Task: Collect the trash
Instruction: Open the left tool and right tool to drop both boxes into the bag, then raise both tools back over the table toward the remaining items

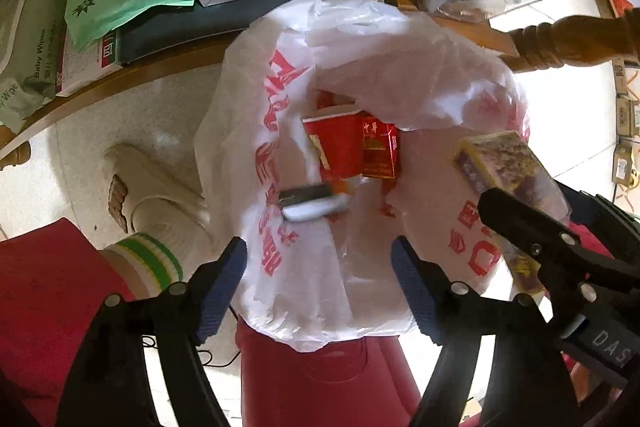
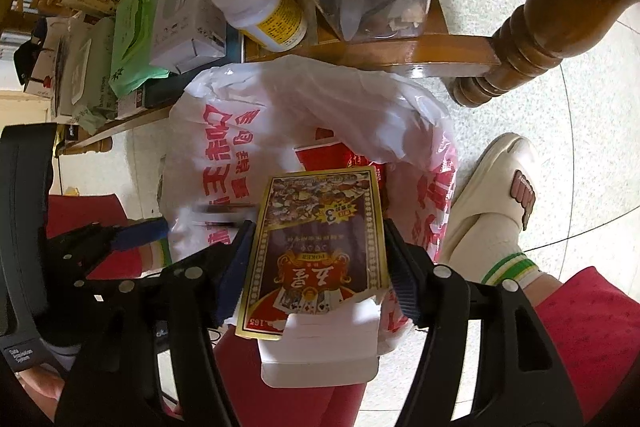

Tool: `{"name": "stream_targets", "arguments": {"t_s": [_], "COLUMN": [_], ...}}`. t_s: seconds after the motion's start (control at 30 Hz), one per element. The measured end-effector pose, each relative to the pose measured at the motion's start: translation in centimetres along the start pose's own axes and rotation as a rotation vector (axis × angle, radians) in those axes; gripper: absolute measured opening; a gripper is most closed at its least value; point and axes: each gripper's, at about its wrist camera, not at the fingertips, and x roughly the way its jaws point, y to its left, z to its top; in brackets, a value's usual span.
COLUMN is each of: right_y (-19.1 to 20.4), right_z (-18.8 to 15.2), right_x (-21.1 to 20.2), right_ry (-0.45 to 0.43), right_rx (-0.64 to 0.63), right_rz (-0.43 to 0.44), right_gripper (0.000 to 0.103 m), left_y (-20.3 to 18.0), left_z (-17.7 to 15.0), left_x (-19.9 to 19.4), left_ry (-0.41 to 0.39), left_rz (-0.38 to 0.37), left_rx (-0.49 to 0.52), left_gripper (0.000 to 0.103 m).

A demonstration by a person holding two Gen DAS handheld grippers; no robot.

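Step in hand: dropping trash into the white plastic bag [image 1: 320, 75], which hangs open below the desk [image 1: 132, 71] edge, over the person's lap.

Left gripper [image 1: 320, 287]: fingers [image 1: 224, 287] spread wide over the bag mouth, nothing between them. A small white-and-silver item [image 1: 308, 203] sits blurred just inside the bag, below the fingers; looks dropped or in fall, can't tell which. Two red cartons [image 1: 352, 147] already lie in the bag.

Right gripper [image 2: 316, 267]: the playing-card box [image 2: 320, 243] sits between its fingers [image 2: 236, 267], flap end toward the camera, far end over the bag opening. Pads are at or just off both long edges. Left side looks touching; on the right I can't tell whether there's a thin gap. So: loosely grasped or just being let go, no firm clench visible. In the left wrist view the same box [image 1: 500, 163] hangs at the bag's right rim, partly over the plastic.

Judgement: the card box isn't yet in the bag. Its nose is over the mouth, but close to the rim.

Next move calls for:
- opening the right fingers fully so the box drops clear
- keeping the box nose inside the rim, or it slides down the outside of the bag
- the bag mouth staying open; the left fingers aren't holding it, so the plastic could fold in

More clutter on the desk, a white bottle [image 2: 260, 11] and a green wipes pack [image 2: 132, 39]; whether those count as trash I can't tell.
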Motion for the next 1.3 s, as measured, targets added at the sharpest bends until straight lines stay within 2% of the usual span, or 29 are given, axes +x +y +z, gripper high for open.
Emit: {"name": "stream_targets", "arguments": {"t_s": [0.1, 0.43, 0.83, 1.03, 1.1, 1.2, 1.3], "right_y": [-0.1, 0.1, 1.2, 1.5, 1.6, 1.7, 2.0], "right_z": [0.1, 0.0, -1.0, -2.8, -3.9, -5.6, -7.2], "right_x": [-0.1, -0.2, -1.8, -4.9, -6.3, -8.4, -11.3], "right_ry": [-0.007, -0.010, -0.055, -0.112, -0.145, -0.183, -0.227], "right_rx": [0.005, -0.001, -0.025, -0.029, -0.025, -0.028, -0.046], "right_rz": [-0.004, -0.008, -0.028, -0.031, -0.028, -0.019, -0.010], "right_gripper": [0.073, 0.073, 0.073, 0.076, 0.083, 0.084, 0.084], "left_y": [-0.1, -0.5, -0.7, -1.1, -1.5, -2.3, -2.5], "left_z": [0.0, -0.3, -1.2, -3.8, -5.2, -7.8, -10.2], "left_x": [-0.3, -0.8, -2.2, -5.4, -6.9, -9.0, -11.6], "left_ry": [-0.008, -0.018, -0.054, -0.134, -0.183, -0.246, -0.288], "left_rz": [0.002, 0.007, 0.019, 0.081, 0.149, 0.223, 0.234], "left_rx": [0.004, 0.019, 0.033, 0.102, 0.137, 0.211, 0.257], "left_gripper": [0.073, 0.074, 0.074, 0.078, 0.080, 0.083, 0.084]}}
